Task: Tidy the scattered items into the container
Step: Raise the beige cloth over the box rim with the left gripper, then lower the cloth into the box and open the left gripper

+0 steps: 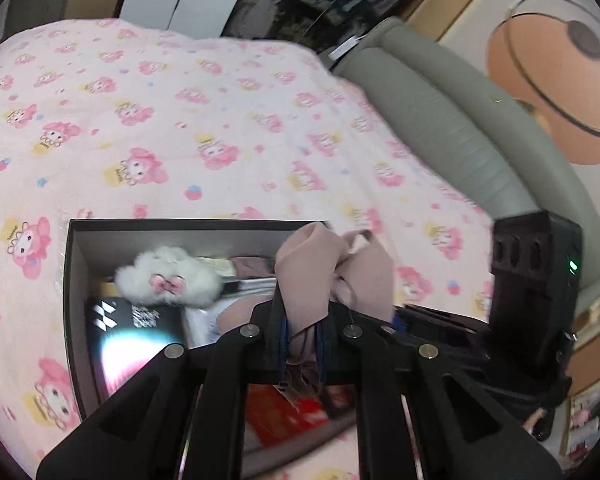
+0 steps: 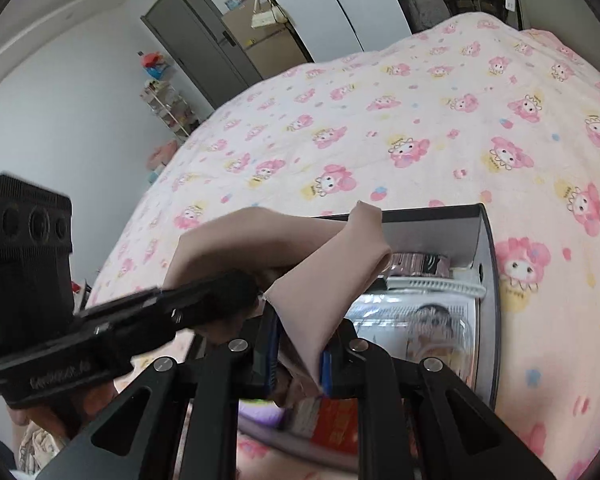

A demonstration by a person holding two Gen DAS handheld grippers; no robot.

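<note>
**Two claws carry beige cloth over the box**

A beige cloth [image 1: 320,264] hangs bunched above a dark box [image 1: 76,280] on the bed [image 1: 180,120], pinched at one end by the left claw [image 1: 302,332] and at the other by the right claw [image 2: 300,356], both closed tight on the fabric. The box already holds a white fluffy toy [image 1: 168,276], a black packet [image 1: 140,320] and a red packet [image 2: 332,424], seen low between the right claw's arms. The cloth is over the near end of the box, not yet inside. To finish well, both claws should probably lower together until the fabric sits below the rim, then release in turn, so no corner drapes over the wall or drags the toy out.
</note>
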